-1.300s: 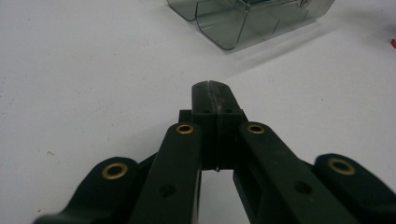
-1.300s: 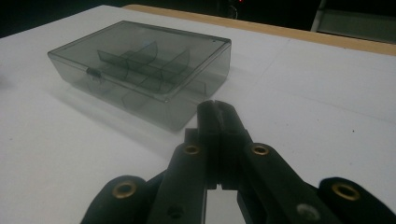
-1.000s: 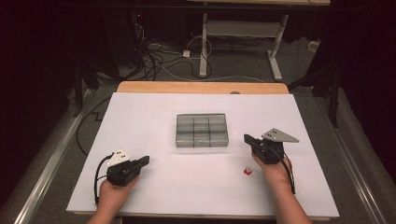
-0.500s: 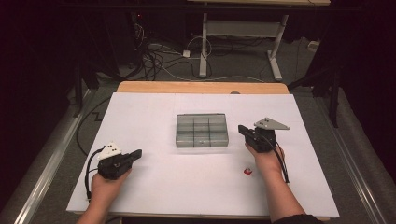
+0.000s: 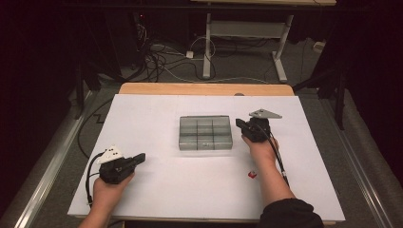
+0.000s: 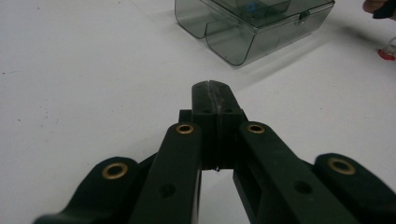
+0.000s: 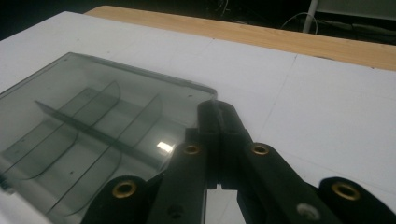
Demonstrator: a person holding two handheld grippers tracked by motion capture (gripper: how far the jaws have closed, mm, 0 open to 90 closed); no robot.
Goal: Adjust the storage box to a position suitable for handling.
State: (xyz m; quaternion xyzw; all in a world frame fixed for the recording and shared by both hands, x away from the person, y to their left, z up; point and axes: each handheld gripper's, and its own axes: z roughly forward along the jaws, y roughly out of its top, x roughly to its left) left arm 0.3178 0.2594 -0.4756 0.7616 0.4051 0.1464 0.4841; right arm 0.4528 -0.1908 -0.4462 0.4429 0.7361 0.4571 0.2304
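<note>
Right gripper (image 5: 241,125) (jaws together, empty) seemingly touches organizer box (image 5: 205,133).

A box (image 5: 206,133) of smoky clear plastic lies flat near the middle of the white surface (image 5: 157,185), its lid closed. Dividers split it into small compartments; one holds something blue (image 6: 252,7). Its rounded corner (image 7: 205,93) sits just beside the closed tips of the right hand-held gripper (image 7: 218,109).
</note>
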